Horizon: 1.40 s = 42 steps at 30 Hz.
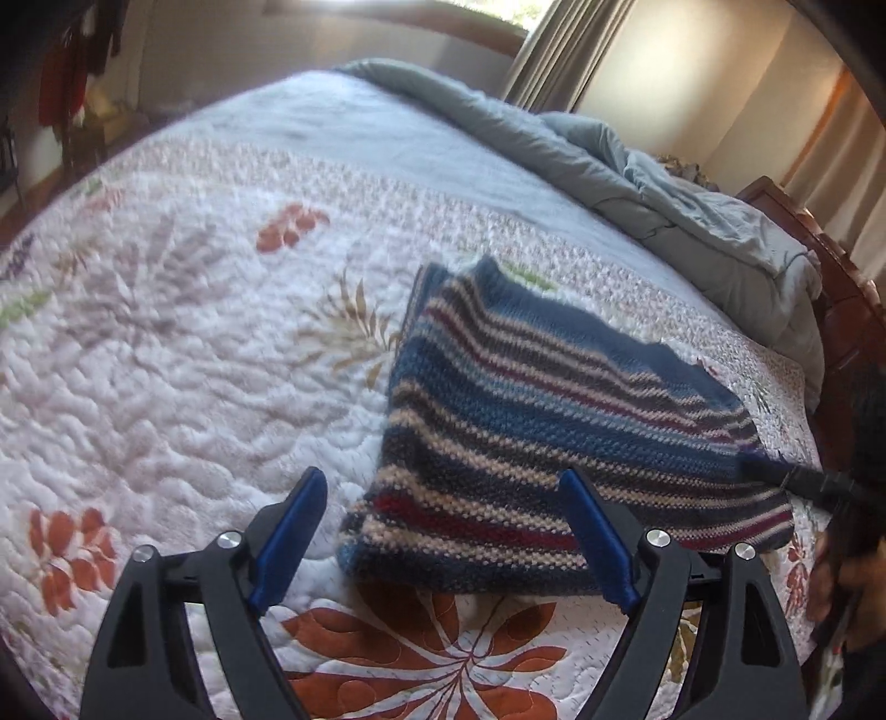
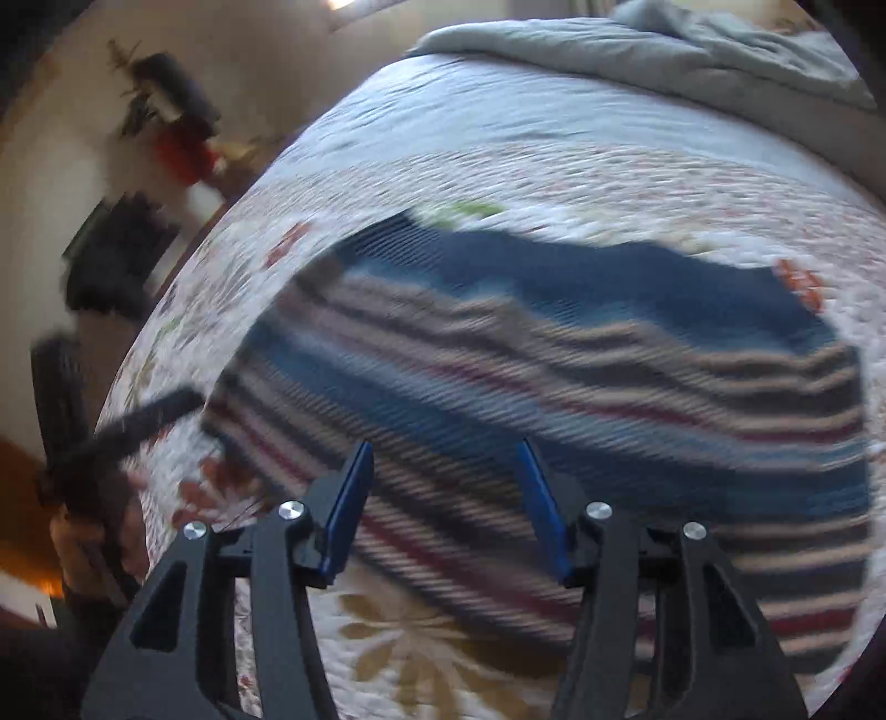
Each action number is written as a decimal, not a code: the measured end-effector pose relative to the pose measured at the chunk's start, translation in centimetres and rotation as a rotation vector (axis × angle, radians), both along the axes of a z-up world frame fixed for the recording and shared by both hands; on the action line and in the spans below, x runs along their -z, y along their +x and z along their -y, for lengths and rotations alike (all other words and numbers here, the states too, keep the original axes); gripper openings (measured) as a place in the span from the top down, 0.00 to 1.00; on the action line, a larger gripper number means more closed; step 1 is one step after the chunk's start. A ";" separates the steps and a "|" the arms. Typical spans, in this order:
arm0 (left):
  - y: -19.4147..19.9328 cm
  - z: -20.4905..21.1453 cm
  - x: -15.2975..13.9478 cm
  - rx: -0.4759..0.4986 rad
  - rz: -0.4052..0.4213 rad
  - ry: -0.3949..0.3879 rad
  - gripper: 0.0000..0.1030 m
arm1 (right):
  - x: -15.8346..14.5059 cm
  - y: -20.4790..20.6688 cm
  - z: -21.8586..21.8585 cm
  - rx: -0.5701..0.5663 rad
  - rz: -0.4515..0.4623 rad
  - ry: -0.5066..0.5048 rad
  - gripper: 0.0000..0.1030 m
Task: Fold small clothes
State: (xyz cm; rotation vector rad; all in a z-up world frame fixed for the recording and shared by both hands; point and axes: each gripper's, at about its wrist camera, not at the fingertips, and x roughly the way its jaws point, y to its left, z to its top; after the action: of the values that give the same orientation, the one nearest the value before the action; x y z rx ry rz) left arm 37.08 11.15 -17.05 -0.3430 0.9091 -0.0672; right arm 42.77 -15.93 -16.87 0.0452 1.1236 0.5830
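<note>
Your left gripper [image 1: 440, 531] is hanging with its blue pads [image 1: 288, 531] spread wide and nothing between them, hovering over the near edge of the folded striped knit garment [image 1: 542, 421]. Your right gripper [image 2: 443, 509] is standing with its jaws partly apart, also gripping nothing; its view is smeared by motion blur, and the same striped knit [image 2: 554, 376] is lying directly beyond its pads. In the left wrist view your right gripper's black finger is showing at the garment's right edge [image 1: 797, 476], though contact cannot be told. That garment is lying flat on the white floral quilt [image 1: 166, 360] covering the bed. Farther back, a grey-blue comforter [image 1: 637, 183] is lying bunched along the quilt's far edge, with curtains [image 1: 565, 50] hanging behind.
</note>
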 end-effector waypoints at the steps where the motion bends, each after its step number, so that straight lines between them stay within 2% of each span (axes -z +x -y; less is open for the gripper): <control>1: -0.2 0.1 -0.6 -0.003 0.019 0.011 0.15 | 0.7 -1.2 -1.9 -0.025 -0.005 0.009 0.47; 5: -1.2 -0.6 -2.8 -0.022 0.090 0.083 0.12 | 3.1 -5.8 -8.0 -0.096 0.019 0.009 0.46; 7: -1.5 -1.0 -3.2 -0.027 0.103 0.104 0.11 | 3.3 -7.0 -9.8 -0.103 0.039 0.014 0.40; 8: -1.7 -1.2 -3.3 -0.025 0.105 0.111 0.11 | 3.4 -7.5 -10.8 -0.119 0.053 -0.005 0.40; 9: -1.8 -1.6 -3.4 -0.023 0.107 0.110 0.11 | 3.2 -8.1 -11.9 -0.138 0.080 -0.040 0.39; 11: -1.9 -2.5 -3.2 -0.037 0.105 0.100 0.11 | 2.5 -9.3 -13.1 -0.166 0.134 -0.082 0.32; 12: -1.9 -2.9 -3.1 -0.039 0.099 0.093 0.11 | 2.0 -10.0 -14.3 -0.191 0.187 -0.136 0.28; 15: -1.9 -4.0 -2.5 -0.036 0.051 0.075 0.11 | 1.1 -12.1 -16.3 -0.250 0.302 -0.224 0.26; 18: -1.6 -5.6 -2.7 -0.030 0.050 0.081 0.09 | 1.1 -13.7 -17.9 -0.305 0.414 -0.334 0.25; 21: 0.9 -7.7 -2.7 0.068 0.026 -0.013 0.07 | 2.1 -14.8 -19.4 -0.358 0.520 -0.472 0.25; 24: 5.4 -8.7 -1.3 0.175 -0.086 -0.099 0.07 | 3.6 -15.5 -21.2 -0.401 0.631 -0.613 0.25; 27: 10.3 -8.7 1.0 0.294 -0.192 -0.248 0.07 | 5.4 -15.3 -22.4 -0.425 0.696 -0.721 0.27; 30: 14.1 -8.1 3.8 0.340 -0.298 -0.378 0.07 | 7.1 -14.9 -23.5 -0.435 0.745 -0.789 0.33; 33: 16.7 -7.1 6.0 0.366 -0.363 -0.417 0.07 | 8.7 -14.4 -24.2 -0.442 0.769 -0.842 0.33; 38: 19.2 -6.3 8.2 0.395 -0.410 -0.493 0.07 | 9.8 -12.7 -24.3 -0.411 0.775 -0.866 0.34; 42: 21.0 -5.6 8.7 0.409 -0.400 -0.560 0.07 | 9.9 -10.7 -24.9 -0.382 0.794 -0.887 0.34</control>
State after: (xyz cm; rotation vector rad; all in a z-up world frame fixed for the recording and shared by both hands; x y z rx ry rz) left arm 58.07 16.76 -25.77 -0.7009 1.3443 -0.6573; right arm 32.07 8.96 -26.78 -1.0962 0.5192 0.3305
